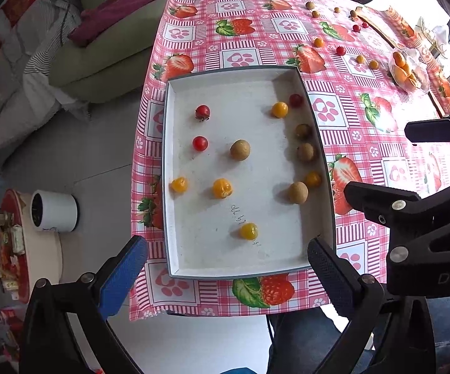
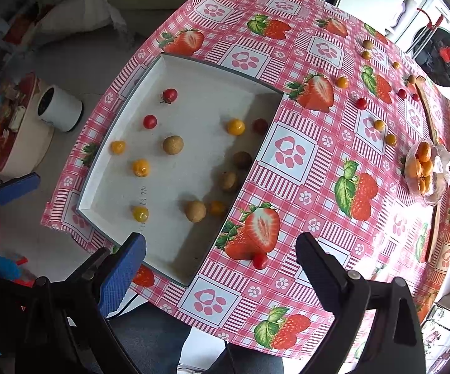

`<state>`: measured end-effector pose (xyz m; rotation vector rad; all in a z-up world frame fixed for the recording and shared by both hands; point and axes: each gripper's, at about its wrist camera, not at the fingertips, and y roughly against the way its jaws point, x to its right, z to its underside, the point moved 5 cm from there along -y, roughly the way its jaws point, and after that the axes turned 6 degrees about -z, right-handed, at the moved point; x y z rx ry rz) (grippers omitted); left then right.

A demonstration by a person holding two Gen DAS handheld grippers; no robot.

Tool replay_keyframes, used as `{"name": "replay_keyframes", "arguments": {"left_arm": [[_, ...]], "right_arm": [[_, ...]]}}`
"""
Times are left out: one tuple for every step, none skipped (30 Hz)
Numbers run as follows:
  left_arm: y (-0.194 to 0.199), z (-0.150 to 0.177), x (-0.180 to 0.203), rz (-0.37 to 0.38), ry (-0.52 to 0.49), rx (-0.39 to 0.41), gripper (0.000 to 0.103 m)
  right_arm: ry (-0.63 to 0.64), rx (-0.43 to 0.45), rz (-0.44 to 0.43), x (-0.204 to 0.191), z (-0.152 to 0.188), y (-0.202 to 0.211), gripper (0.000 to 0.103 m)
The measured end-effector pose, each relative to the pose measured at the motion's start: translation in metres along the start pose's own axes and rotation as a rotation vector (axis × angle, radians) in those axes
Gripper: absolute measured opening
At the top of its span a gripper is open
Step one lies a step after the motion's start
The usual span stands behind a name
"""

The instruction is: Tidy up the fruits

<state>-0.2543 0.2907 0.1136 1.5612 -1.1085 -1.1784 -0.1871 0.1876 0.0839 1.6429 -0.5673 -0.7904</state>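
Observation:
A white tray (image 1: 175, 162) with a grey rim lies on the pink strawberry tablecloth and holds several small fruits: red cherry tomatoes (image 1: 202, 112), yellow ones (image 1: 248, 231) and brown longans (image 1: 240, 150). The tray also shows in the right wrist view (image 2: 200, 268). More small fruits lie loose on the cloth far right (image 1: 340, 50). A red tomato (image 2: 260, 261) lies on the cloth just beyond the tray's near corner. My left gripper (image 1: 228, 268) is open and empty over the tray's near edge. My right gripper (image 2: 221, 258) is open and empty, close above that red tomato.
A clear bag of orange fruit (image 2: 424, 168) sits at the far right of the table, beside a wooden strip (image 2: 433, 237). A white cylinder (image 1: 53, 210) stands on the floor to the left. A sofa (image 1: 106, 46) is behind the table.

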Motion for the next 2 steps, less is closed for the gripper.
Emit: {"name": "replay_keyframes", "arguments": {"left_arm": [[0.0004, -0.0005, 0.0000, 0.000, 0.000, 0.002, 0.103], [0.0002, -0.0005, 0.0001, -0.001, -0.002, 0.001, 0.103]], "right_arm": [[0.001, -0.002, -0.001, 0.0004, 0.0000, -0.0003, 0.098], [0.002, -0.003, -0.001, 0.0007, 0.0002, -0.0004, 0.098]]}}
